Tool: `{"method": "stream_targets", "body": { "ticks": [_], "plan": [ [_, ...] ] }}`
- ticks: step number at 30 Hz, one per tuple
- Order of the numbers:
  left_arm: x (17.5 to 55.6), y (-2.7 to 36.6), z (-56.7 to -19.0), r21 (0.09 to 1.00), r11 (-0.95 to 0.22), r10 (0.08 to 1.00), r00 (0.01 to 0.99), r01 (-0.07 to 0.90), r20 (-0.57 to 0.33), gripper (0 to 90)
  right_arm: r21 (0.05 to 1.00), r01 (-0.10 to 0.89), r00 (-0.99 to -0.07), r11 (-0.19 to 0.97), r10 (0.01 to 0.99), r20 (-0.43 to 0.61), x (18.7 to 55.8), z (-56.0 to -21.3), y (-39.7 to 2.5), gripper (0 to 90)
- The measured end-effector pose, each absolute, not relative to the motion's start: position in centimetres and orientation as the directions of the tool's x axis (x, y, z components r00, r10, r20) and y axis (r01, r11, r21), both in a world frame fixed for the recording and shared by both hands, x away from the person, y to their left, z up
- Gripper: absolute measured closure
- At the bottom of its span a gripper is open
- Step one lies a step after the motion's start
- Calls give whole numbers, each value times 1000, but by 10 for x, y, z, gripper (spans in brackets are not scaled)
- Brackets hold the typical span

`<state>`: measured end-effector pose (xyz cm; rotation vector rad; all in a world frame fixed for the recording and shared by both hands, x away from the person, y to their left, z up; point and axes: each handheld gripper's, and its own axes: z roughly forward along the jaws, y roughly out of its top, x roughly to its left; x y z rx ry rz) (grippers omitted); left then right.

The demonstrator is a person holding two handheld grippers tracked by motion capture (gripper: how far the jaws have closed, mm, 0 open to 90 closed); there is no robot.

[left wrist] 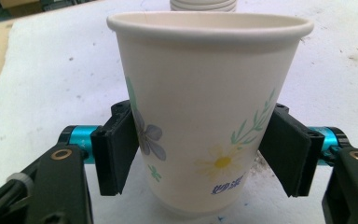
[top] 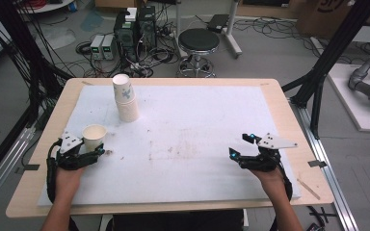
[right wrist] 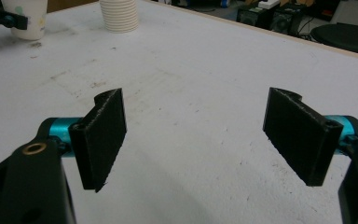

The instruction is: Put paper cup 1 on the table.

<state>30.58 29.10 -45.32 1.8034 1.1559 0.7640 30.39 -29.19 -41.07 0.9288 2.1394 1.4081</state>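
Between left hand-held gripper (left wrist: 200,156) jaws: flowered cup (left wrist: 205,107), touching | right hand-held gripper (right wrist: 200,140) released

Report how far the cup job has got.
Done: one paper cup stands upright on the white mat, apart from the cup stack. In hand: the left gripper brackets that cup; whether it grips is unclear. Left: the stack remains; the right gripper is open and idle.
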Motion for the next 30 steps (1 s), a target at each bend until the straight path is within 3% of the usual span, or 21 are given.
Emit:
{"method": "stream_targets", "body": {
  "ticks": [10,17,22,30],
  "plan": [
    [298,296,-454,869,-181,934,357,461,5,300,918,300,-691,260,722,22,303,-410,-293,220],
    [285,300,-449,883,-121,941,336,453,-43,179,916,302,-693,263,720,22,304,-411,-293,220],
    [273,305,-435,922,-65,949,309,381,-61,162,916,303,-693,261,721,24,304,-411,-293,220],
    [261,305,-410,982,-4,940,335,189,-60,158,914,310,-691,260,722,30,305,-411,-294,220]
  ]
}}
